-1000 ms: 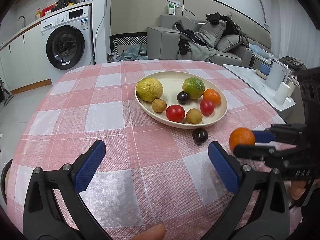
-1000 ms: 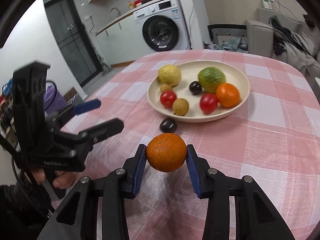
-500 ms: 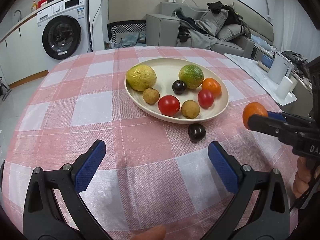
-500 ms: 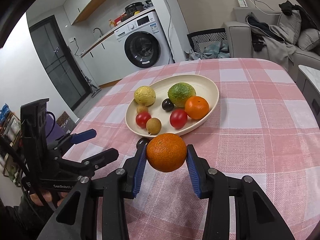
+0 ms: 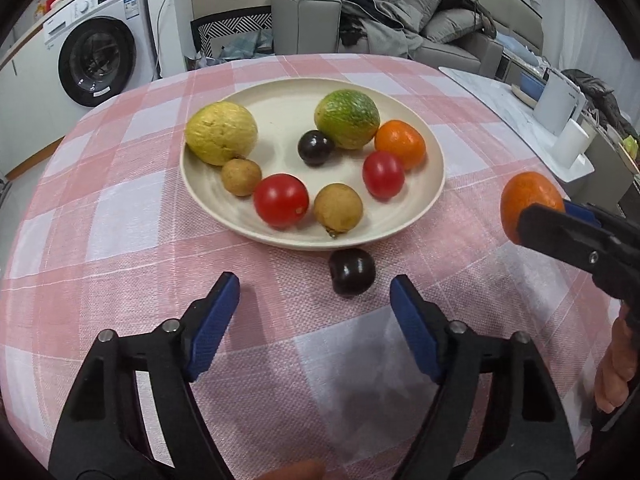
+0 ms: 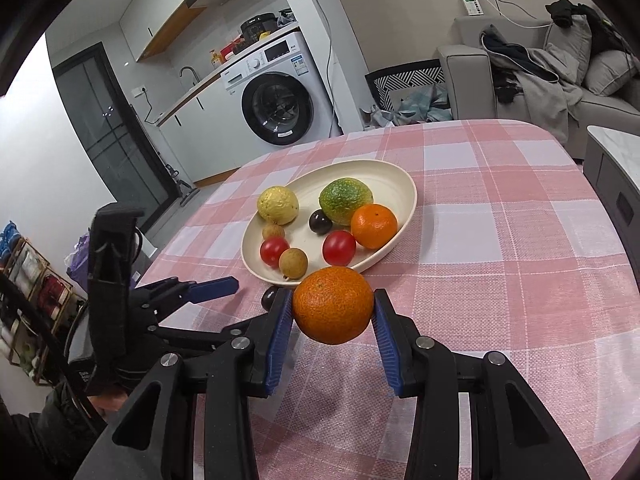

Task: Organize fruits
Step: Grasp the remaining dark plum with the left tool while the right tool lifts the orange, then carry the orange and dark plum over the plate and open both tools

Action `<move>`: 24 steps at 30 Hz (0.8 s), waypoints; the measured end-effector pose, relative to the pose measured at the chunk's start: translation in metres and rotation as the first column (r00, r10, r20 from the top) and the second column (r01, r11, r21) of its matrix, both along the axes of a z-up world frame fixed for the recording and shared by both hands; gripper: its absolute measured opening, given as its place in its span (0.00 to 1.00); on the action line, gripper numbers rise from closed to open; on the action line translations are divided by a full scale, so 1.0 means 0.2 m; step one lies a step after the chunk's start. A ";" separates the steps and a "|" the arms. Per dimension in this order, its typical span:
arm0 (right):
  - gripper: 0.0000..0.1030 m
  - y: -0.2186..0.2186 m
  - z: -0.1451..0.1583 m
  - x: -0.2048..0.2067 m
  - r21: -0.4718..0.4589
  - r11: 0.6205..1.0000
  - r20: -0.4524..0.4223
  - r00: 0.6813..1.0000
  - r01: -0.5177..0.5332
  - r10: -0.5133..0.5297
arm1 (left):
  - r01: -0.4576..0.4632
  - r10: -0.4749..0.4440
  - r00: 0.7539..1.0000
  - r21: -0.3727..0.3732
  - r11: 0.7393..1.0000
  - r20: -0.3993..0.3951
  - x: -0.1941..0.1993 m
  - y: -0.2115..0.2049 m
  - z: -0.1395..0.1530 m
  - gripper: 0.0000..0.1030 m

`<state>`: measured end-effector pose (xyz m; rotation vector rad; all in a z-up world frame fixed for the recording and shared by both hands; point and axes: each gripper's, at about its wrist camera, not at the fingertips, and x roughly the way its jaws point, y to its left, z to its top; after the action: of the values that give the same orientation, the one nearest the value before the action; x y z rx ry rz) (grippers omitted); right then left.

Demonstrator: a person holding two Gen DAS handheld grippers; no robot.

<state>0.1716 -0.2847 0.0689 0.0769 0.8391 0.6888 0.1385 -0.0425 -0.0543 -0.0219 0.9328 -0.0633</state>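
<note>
Left tool (image 5: 314, 296), half open and closing, nears the plum (image 5: 352, 271); smooth, round, so grip its middle.

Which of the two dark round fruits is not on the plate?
The dark fruit lying on the checked tablecloth just outside the plate; the other dark one sits inside it, beside the green fruit.
</note>
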 end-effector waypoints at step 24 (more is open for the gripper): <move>0.40 0.00 -0.01 0.00 -0.005 1.000 -0.011 1.000 0.001 -0.001 | 0.085 -0.084 0.996 -0.018 0.996 0.030 0.00 -0.06 0.02 0.20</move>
<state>0.1710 -0.2841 0.0667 0.0766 0.8514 0.6857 0.1377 -0.0542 -0.0501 0.0005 0.9040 -0.1510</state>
